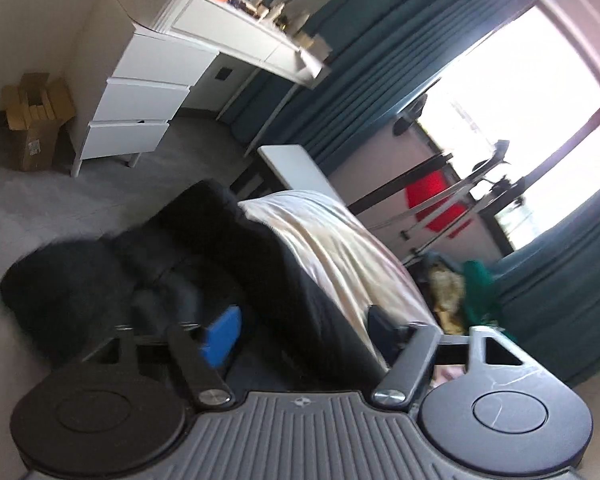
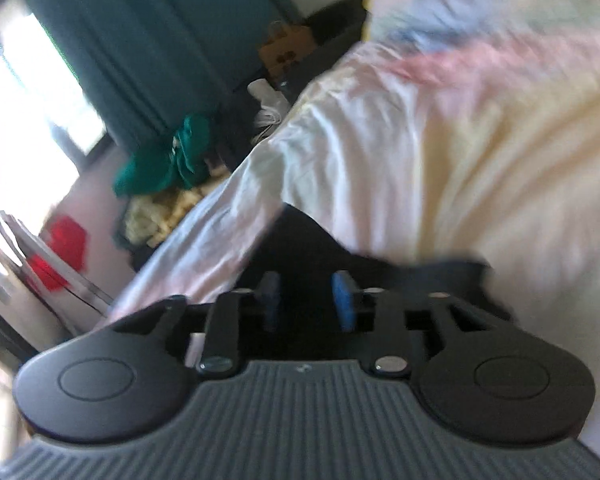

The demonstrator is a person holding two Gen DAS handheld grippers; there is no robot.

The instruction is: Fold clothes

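No readable text anywhere. Cardboard box (image 1: 36, 136) at left of left wrist view has a small white label, too small and blurred to read. Small round emblem on left gripper (image 1: 302, 334) body, bottom centre, not legible. Right wrist view too blurred.

I stood in a bedroom with grey carpet (image 1: 52, 196) underfoot. A white chest of drawers (image 1: 140, 96) stood against the pale wall (image 1: 36, 24), joined to a white dressing table (image 1: 252, 36) with small clutter on top. A cardboard box (image 1: 36, 120) sat beside the drawers. Teal curtains (image 1: 380, 40) framed a window (image 1: 520, 92) blown out with daylight. The bed (image 2: 440, 140) wore a pale sheet. A green and yellowish heap, perhaps laundry (image 2: 168, 160), lay beside it, too blurred to tell.
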